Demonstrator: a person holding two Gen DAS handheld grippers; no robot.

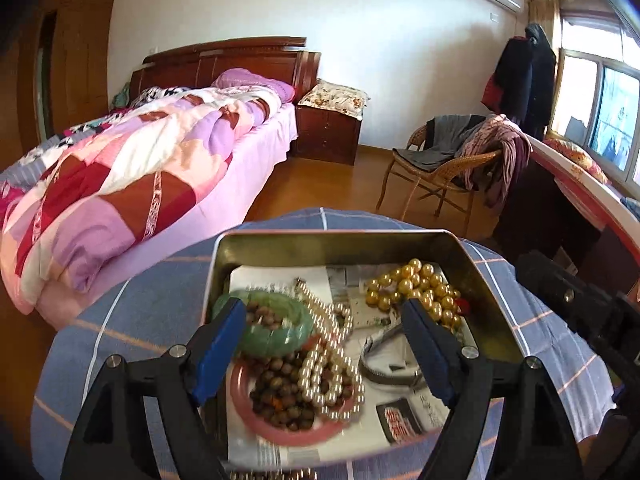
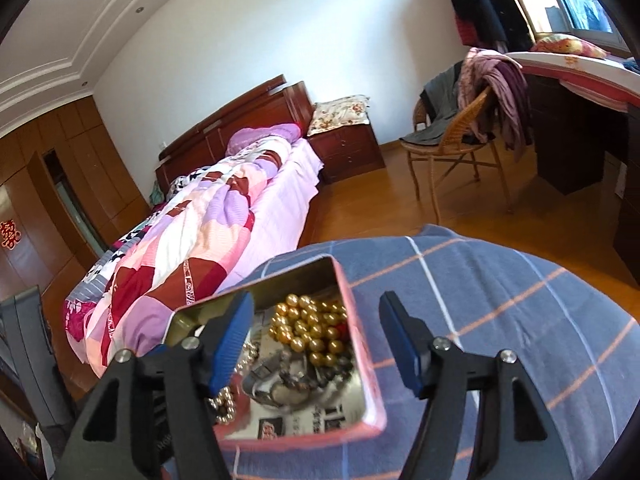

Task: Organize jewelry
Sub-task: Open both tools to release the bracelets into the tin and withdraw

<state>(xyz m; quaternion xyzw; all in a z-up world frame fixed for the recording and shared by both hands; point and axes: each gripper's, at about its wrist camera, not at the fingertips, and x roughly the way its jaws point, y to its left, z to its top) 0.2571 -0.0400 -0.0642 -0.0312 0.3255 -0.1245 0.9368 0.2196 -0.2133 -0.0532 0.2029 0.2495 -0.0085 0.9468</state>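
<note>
Both claws, left gripper (image 1: 324,320) and right gripper (image 2: 316,328), gape wide and empty over the tin (image 1: 472,276) holding the jewelry; we should lift them straight clear of the white pearl strand (image 1: 328,364).

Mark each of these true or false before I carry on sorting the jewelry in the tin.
1. Both grippers hold a necklace. False: the left gripper and the right gripper are open, pads pressing on nothing.
2. The gold bead strand lies inside the metal tin. True.
3. The green bangle sits on the checked cloth, outside the tin. False: it is in the tin, beside the white pearl strand.
4. The tin's floor is lined with newspaper. True.
5. A wicker chair draped with clothes stands beyond the table. True.
</note>
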